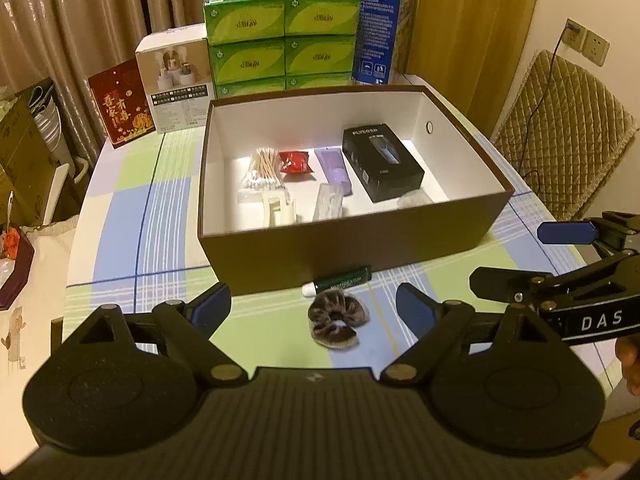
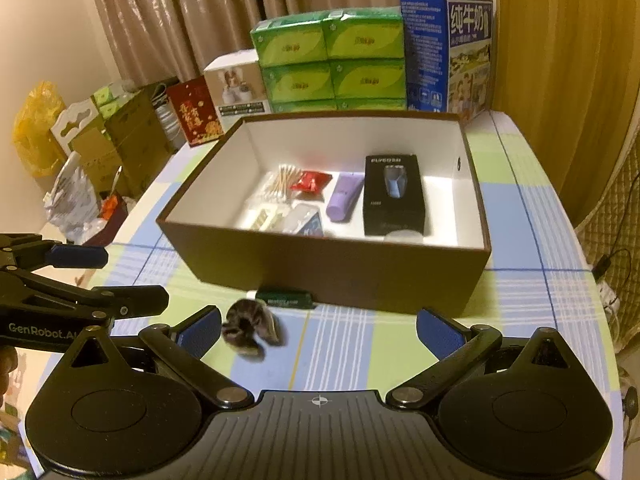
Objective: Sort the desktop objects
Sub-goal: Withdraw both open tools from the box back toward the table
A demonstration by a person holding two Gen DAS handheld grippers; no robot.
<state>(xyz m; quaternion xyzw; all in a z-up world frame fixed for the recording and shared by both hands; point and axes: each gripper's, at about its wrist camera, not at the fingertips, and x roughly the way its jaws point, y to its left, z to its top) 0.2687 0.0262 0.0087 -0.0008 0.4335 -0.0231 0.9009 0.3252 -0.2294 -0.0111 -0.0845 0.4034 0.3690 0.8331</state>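
Behind my wide-open, empty left gripper (image 1: 312,310) waits the brown box (image 1: 344,246), and between its fingers lies the scrunchie (image 1: 337,322), so I must lower and close.

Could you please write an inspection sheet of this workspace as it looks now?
Surface: table with a checked cloth.
Job's things: brown scrunchie and green tube lie on the cloth outside the open box; inside are cotton swabs, a red packet, a purple tube and a black carton.
Clutter: green tissue packs, blue carton, red card behind the box.
Grippers: left gripper open, empty; right gripper open, empty.
Cables: one from a wall socket over the chair.
Surroundings: curtains.
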